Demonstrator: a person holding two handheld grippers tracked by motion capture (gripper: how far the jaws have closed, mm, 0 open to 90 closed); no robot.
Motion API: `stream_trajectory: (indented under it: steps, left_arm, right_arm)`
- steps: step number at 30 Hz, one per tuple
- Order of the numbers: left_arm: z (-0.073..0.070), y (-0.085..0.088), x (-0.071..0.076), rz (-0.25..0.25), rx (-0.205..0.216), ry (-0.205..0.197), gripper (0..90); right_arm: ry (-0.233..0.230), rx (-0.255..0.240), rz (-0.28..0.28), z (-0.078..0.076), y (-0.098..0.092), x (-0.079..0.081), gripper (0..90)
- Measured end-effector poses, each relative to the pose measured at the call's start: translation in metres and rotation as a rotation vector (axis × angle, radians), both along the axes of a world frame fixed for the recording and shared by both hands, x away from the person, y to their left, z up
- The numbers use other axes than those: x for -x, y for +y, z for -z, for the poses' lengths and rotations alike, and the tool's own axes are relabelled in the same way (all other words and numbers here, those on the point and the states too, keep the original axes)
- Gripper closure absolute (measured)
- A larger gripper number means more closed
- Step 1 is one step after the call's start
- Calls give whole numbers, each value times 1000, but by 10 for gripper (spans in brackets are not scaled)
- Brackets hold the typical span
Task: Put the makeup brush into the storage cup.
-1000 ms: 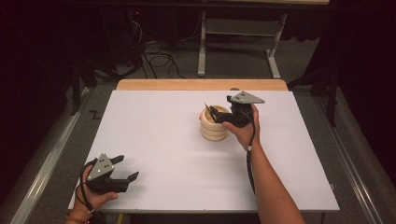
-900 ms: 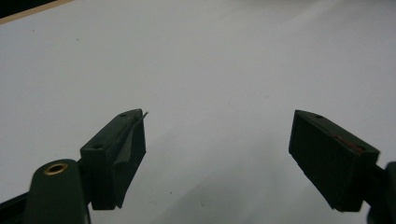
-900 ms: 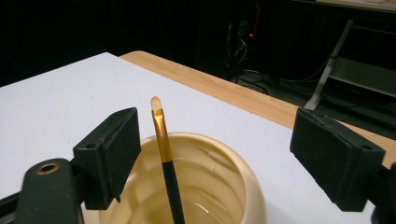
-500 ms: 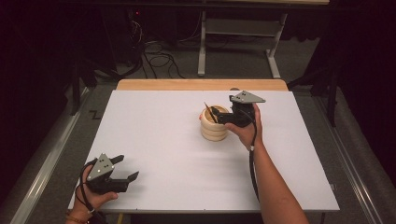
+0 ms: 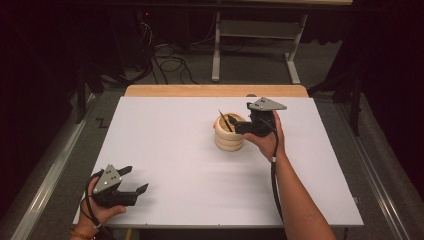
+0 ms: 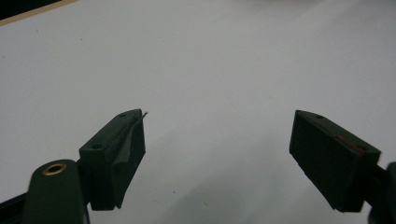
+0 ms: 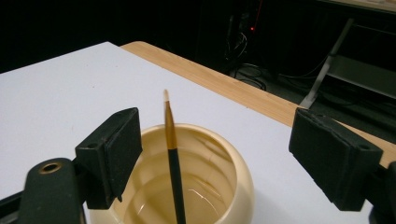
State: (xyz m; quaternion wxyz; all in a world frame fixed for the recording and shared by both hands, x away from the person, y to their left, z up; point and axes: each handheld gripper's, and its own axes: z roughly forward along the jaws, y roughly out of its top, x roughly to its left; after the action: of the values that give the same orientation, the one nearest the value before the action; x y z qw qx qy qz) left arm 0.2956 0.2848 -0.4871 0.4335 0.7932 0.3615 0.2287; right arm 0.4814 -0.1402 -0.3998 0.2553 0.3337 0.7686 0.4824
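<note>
Right now the right hand-held gripper (image 5: pixel 234 122) hangs just over the mouth of a cream, ribbed wooden pot (image 5: pixel 229 134), which stands on the white tabletop (image 5: pixel 165 150) a little toward the far edge and right of its middle. A slim paintbrush (image 7: pixel 172 154) leans inside the pot, dark handle down, tawny bristle tip up and above the rim. From the right gripper view, the jaws stand wide apart, one on each side of the brush, touching neither it nor the pot; the brush sits nearer the left jaw than the right.

Well apart from the pot, at the near left corner of the tabletop, the left hand-held gripper (image 5: pixel 132 182) rests in the person's hand with its jaws spread and nothing between them; its own view shows bare white surface ahead.

I'd judge the step in hand to be either reaching for the brush or having just let it go into the pot; the pictures can't settle which. If it is a pick, the next move calls for centring the jaws on the shaft, closing gently, then lifting straight up so the light pot doesn't tip.
</note>
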Motion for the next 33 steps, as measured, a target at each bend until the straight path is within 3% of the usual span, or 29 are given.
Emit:
stream_trajectory:
  steps: [33]
  left_arm:
    - [0, 0, -1, -3, -6, -5, 191]
  right_arm:
    - [-50, 56, 1, -11, -14, 17, 201]
